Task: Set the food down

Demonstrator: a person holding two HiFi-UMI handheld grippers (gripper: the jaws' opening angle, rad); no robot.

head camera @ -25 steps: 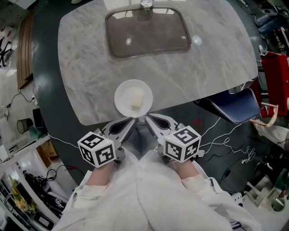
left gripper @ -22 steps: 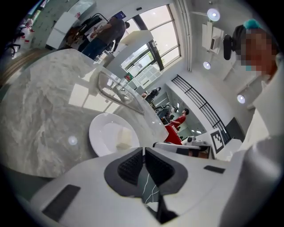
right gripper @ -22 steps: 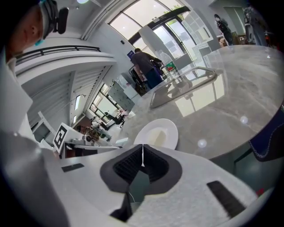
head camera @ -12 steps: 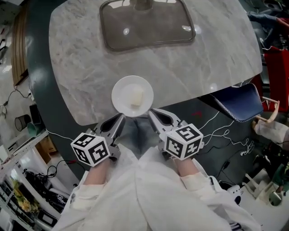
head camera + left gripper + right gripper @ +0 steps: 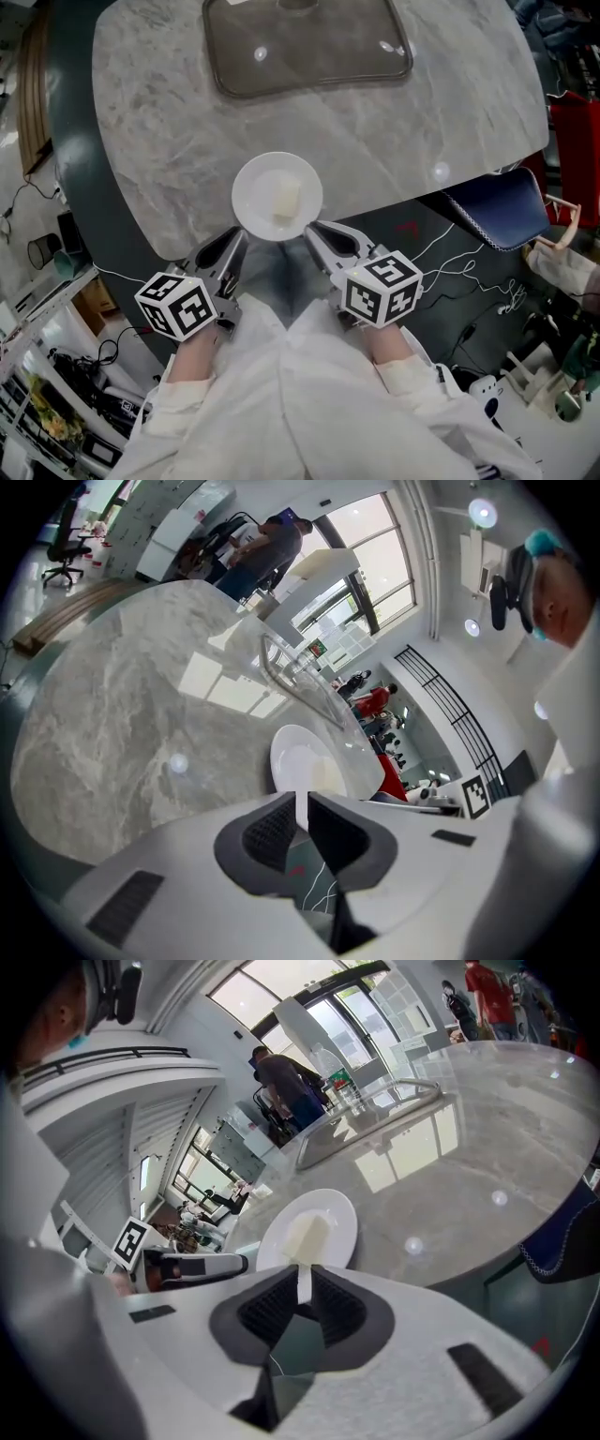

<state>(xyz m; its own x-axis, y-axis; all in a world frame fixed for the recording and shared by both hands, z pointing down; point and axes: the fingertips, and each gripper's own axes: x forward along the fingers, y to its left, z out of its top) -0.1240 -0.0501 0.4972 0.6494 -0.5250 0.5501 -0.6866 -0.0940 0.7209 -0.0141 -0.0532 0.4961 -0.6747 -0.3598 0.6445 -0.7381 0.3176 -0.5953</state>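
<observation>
A white plate carries a pale block of food and lies over the near edge of the marble table. Whether it rests on the table I cannot tell. My left gripper is shut on the plate's near-left rim, and my right gripper is shut on its near-right rim. In the left gripper view the plate and food sit just past the left gripper, which pinches the rim. The right gripper view shows the plate, the food and the right gripper pinching the rim too.
A dark grey tray lies at the table's far side. A blue chair seat stands at the right below the table edge, with cables on the dark floor. Shelves and clutter line the left side. People stand in the background.
The plate and both grippers have edged forward over the table's near edge. The left gripper's marker cube has swung out to the left.
</observation>
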